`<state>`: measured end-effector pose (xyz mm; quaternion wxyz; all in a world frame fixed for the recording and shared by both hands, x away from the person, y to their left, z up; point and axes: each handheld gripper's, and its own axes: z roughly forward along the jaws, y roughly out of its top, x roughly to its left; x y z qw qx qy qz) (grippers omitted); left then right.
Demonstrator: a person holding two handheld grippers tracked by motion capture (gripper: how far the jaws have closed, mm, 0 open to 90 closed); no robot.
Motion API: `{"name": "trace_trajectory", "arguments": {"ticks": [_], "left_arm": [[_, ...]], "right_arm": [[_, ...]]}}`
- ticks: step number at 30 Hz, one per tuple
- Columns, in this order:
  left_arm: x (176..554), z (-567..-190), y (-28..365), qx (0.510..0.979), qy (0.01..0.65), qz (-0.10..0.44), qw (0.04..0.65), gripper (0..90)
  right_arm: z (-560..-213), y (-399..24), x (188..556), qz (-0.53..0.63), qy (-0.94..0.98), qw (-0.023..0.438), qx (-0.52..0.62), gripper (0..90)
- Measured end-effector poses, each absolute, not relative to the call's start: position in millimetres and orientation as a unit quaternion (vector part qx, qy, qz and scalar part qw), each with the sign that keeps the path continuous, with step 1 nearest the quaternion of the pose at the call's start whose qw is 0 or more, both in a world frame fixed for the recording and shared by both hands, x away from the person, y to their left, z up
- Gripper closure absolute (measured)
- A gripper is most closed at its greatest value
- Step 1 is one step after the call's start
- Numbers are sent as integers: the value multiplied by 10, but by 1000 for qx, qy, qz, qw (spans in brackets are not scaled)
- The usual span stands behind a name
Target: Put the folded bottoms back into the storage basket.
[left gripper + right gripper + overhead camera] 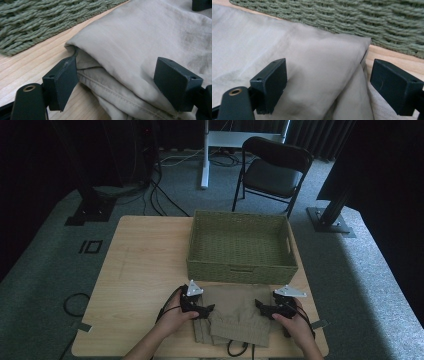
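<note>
Both grippers, left and right, are straddling the folded khaki garment on the worktop before the basket, fingers open; next, I'd judge, they're closing and lifting it in.

Both forearms came in from the bottom of the high view, angled inward. Left hand wrapped the left tongs, jaws pointing right toward centre; right hand wrapped the right tongs, jaws pointing left. The two tongs faced each other, well apart, both low near the counter. Grey three-cornered plates sat on top of each. In the gripper views both pairs of jaws stood wide apart, pads not pressing.
</note>
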<state>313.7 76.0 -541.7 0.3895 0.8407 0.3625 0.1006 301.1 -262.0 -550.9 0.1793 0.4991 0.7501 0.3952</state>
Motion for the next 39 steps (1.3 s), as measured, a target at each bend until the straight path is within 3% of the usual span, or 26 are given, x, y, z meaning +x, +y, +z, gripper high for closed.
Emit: {"name": "trace_trajectory", "arguments": {"ticks": [12, 24, 28, 30, 32, 34, 36, 39], "left_arm": [[3140, -5523, 714, 834, 373, 102, 395, 167], [3138, -5524, 685, 833, 378, 112, 389, 158], [3138, -5525, 631, 840, 366, 120, 383, 174], [3138, -5518, 609, 842, 351, 112, 394, 280], [3148, -5519, 582, 837, 353, 99, 405, 520], [3165, -5521, 548, 839, 349, 90, 408, 668], [3173, -5521, 530, 839, 347, 83, 411, 749], [3175, -5520, 530, 839, 345, 82, 413, 788]], "right_arm": [[-5557, -2589, 3013, 380, 764, 172, 493, 141], [-5563, -2494, 2991, 348, 776, 200, 486, 140], [-5554, -2489, 2953, 358, 776, 200, 479, 303], [-5538, -2476, 2936, 360, 780, 196, 472, 413], [-5517, -2454, 2928, 361, 787, 186, 464, 533], [-5488, -2420, 2927, 355, 796, 175, 458, 633], [-5465, -2389, 2932, 349, 803, 169, 452, 722], [-5449, -2354, 2922, 341, 811, 174, 443, 798]]}}
